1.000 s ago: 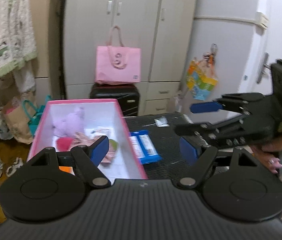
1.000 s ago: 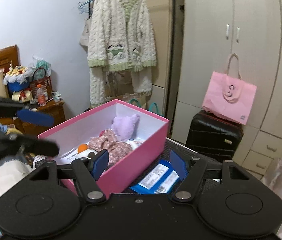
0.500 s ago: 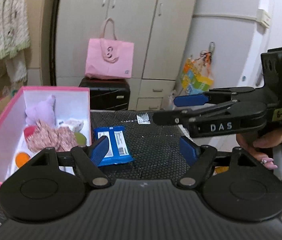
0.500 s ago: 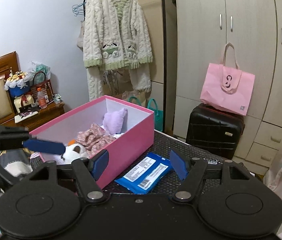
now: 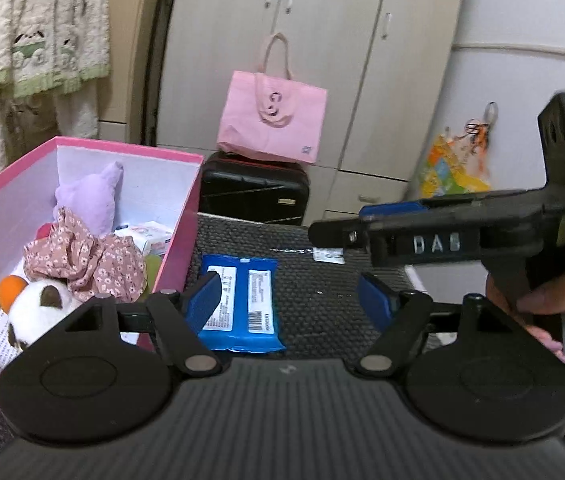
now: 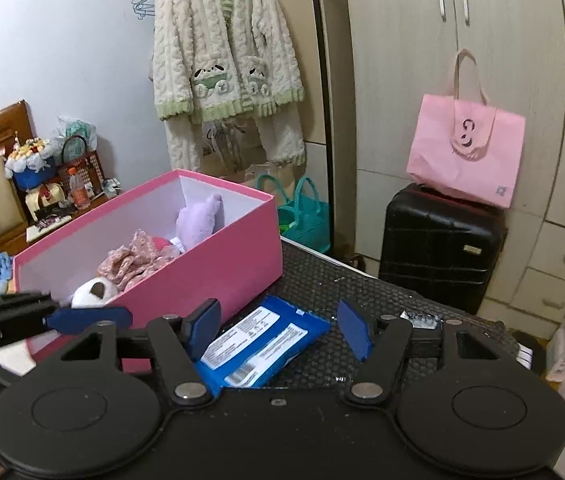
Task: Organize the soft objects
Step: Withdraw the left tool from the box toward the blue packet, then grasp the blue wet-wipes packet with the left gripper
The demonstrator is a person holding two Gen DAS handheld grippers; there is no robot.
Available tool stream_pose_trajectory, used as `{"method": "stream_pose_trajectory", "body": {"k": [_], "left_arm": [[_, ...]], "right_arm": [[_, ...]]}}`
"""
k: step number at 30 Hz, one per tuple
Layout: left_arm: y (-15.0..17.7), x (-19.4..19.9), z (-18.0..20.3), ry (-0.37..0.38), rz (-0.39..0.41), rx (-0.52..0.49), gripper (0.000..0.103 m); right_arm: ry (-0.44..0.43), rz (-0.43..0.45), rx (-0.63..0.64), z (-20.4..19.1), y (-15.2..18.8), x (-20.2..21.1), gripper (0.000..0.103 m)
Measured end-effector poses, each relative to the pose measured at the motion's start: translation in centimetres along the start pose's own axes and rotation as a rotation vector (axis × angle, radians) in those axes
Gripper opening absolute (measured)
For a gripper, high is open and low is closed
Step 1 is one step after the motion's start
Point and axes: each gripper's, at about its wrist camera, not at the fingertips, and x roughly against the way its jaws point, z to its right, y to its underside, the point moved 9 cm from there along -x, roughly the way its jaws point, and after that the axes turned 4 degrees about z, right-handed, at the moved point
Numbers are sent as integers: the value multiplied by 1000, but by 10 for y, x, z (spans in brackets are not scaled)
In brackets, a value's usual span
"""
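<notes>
A pink box (image 5: 180, 248) (image 6: 202, 268) stands on the left of a black mesh table. It holds a purple plush (image 5: 90, 196), a floral cloth (image 5: 90, 256) and a white and orange plush (image 5: 42, 304). A blue wipes pack (image 5: 238, 300) (image 6: 258, 344) lies flat beside the box. My left gripper (image 5: 290, 300) is open and empty, just above the pack's near end. My right gripper (image 6: 278, 326) is open and empty, over the pack; it also shows from the side in the left wrist view (image 5: 422, 224).
A black suitcase (image 6: 438, 248) with a pink tote bag (image 6: 466, 152) on it stands behind the table by the wardrobe. A small white packet (image 5: 328, 254) lies at the table's far edge. A knitted cardigan (image 6: 222, 52) hangs to the left.
My left gripper has swung from over the box to the right and then back, now over the blue pack. My right gripper has moved closer over the pack. Both stay open.
</notes>
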Motion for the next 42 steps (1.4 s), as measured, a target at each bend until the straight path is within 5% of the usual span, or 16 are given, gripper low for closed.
{"method": "stream_pose_trajectory", "body": {"k": [5,12,22,33,37,39,42], "left_arm": [[13,-14,13,-90,50,-79,73],[35,-35,24,-152,9,-80,72],[53,-51,-7,-292,-63,87,75],[72,-67,-20,-264,-97,222,78],[71,-68,-28,-207,-62,313,76],[69,-72,-27,-194,-75,295,61],[69,-75,-28,-172,-98,293,53]], "right_arm": [[-68,-13,0,12,1,-27,61],[-107,-97,27,26,16,-69,61],[-261,-221,-3,37,26,-125,61],[-330,-264,-17,42,37,-148,65],[-324,-270,-11,46,38,-136,49],[-324,-273,-19,49,40,-133,41],[-324,-268,-53,53,42,-129,34]]}}
